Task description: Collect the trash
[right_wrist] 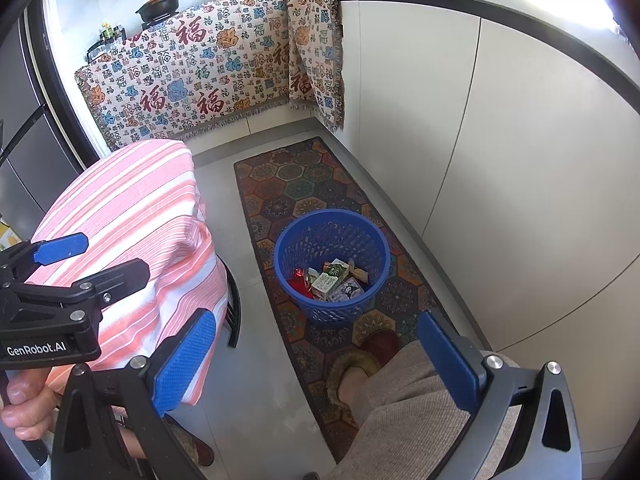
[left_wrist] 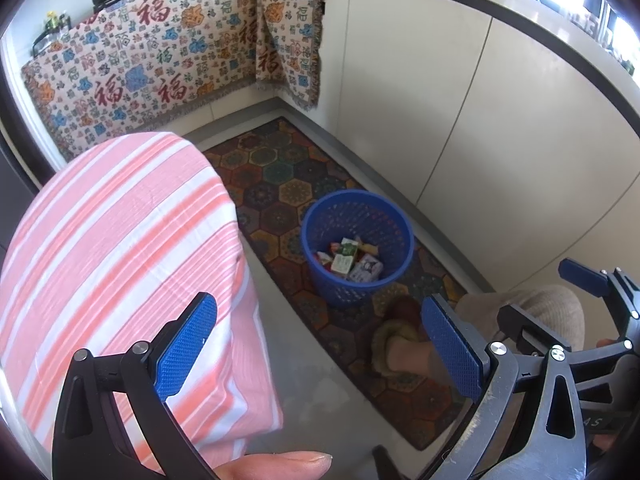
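Observation:
A blue mesh trash basket [left_wrist: 394,226] stands on the patterned rug; it also shows in the right wrist view [right_wrist: 362,236]. Inside lie several cartons and wrappers [left_wrist: 350,261], seen too in the right wrist view [right_wrist: 332,280]. My left gripper [left_wrist: 318,348] is open and empty, held above the floor near the basket. My right gripper [right_wrist: 316,360] is open and empty, also above the floor short of the basket. The right gripper appears at the right edge of the left wrist view [left_wrist: 516,300], and the left gripper at the left edge of the right wrist view [right_wrist: 92,258].
A table under a pink striped cloth [left_wrist: 120,248] stands on the left, also in the right wrist view [right_wrist: 128,216]. White cabinets [right_wrist: 500,140] run along the right. The person's slippered foot [right_wrist: 360,364] rests on the rug [right_wrist: 304,176]. A patterned cloth [right_wrist: 192,80] hangs from the counter behind.

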A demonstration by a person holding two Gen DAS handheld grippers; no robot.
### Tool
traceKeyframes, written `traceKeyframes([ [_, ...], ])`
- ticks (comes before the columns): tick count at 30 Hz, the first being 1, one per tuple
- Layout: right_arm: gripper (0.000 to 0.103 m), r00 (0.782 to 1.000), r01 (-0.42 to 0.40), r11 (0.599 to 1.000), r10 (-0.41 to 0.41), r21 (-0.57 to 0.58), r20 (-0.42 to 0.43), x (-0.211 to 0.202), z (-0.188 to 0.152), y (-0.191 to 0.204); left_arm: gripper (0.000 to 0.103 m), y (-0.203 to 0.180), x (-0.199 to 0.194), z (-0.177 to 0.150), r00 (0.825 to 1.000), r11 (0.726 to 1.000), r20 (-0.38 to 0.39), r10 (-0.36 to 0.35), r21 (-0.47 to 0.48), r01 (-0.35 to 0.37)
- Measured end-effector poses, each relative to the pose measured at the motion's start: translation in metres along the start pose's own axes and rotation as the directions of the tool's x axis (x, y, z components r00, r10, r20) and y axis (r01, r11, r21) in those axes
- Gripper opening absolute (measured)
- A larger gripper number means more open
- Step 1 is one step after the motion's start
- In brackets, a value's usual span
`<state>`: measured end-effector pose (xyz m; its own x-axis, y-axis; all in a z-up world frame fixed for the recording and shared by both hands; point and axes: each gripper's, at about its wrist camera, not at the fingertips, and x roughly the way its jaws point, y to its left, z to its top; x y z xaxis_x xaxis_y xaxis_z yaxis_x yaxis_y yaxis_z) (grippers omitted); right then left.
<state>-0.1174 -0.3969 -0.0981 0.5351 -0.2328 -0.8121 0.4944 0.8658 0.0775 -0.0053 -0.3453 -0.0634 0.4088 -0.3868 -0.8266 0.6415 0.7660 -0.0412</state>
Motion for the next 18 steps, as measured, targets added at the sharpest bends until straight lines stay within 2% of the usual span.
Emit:
traceKeyframes([
  [18,0.103,1.000,0.013,1.000,-0.013,0.016,-0.006,0.0050,-0.0019,-0.0062,0.102,-0.0016,0.0031,-0.0028,1.000,1.000,-0.006,-0.002,0.001,0.002],
])
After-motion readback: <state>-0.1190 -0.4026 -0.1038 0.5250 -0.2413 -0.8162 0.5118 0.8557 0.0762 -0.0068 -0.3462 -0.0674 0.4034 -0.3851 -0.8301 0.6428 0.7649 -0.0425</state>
